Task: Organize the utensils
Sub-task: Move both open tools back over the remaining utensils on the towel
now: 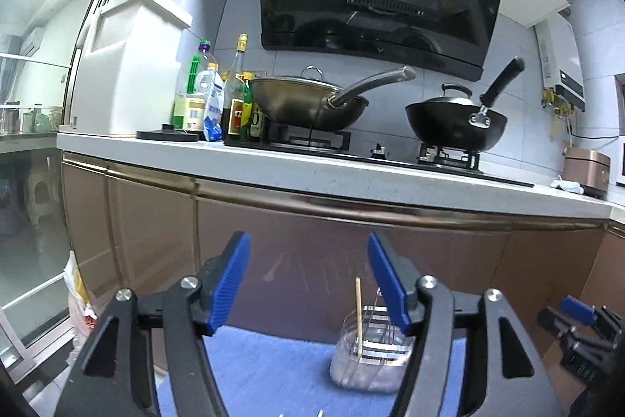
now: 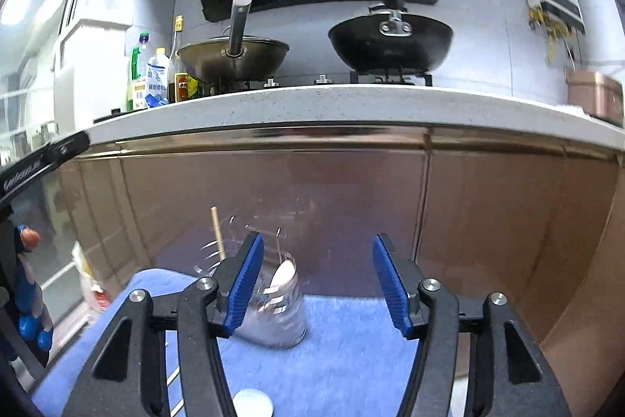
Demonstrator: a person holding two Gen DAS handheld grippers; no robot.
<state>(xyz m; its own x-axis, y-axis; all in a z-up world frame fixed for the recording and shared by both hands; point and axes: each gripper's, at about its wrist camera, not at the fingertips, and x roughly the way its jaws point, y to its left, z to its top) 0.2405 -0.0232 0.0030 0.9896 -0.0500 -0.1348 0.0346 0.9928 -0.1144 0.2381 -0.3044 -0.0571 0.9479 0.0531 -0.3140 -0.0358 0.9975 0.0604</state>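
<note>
Hovering: both grippers hang above the blue mat (image 2: pixel 343 350), neither carrying anything.
Left gripper (image 1: pixel 308 280): jaws spread wide, nothing between the blue pads (image 1: pixel 230 284), touching nothing.
Jar (image 1: pixel 371 350): clear container at 5 o'clock of the left gripper's gap, upright on the mat, one wooden chopstick (image 1: pixel 358 307) standing in it; a pale spoon also seems to be inside.
Right gripper (image 2: pixel 316 284): jaws equally wide, empty; the jar sits just behind its left pad.
Loose items: thin sticks (image 2: pixel 174 376) and a white round object (image 2: pixel 252 403) near 7 o'clock on the mat.
Step, as I judge: between pickups.
Next move: lowering an open claw onto a loose utensil, closing, then dropping it into the jar.
</note>
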